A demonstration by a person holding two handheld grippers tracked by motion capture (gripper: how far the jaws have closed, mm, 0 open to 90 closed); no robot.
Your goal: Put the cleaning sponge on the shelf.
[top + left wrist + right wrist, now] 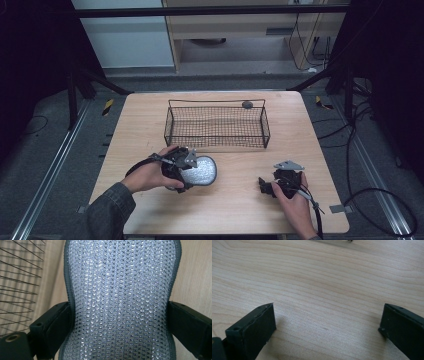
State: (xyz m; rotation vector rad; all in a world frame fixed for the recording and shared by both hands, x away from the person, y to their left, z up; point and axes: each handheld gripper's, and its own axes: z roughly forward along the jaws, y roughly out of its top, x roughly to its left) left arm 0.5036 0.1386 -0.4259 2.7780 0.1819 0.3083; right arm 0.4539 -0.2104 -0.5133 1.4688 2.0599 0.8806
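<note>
A silvery, glittering mesh pad with a dark hem lies on the wooden table just in front of a black wire basket. My left gripper comes at it from the left and is shut on it. In the left gripper view the pad runs up between the two black jaws, and its sides are pinched inward where they press. My left gripper sits low over the table. My right gripper rests at the front right, and my right gripper is open over bare wood.
The basket's wires stand close on the left in the left gripper view. A small dark round thing sits at the basket's back rim. Dark floor with rails and cables surrounds the table.
</note>
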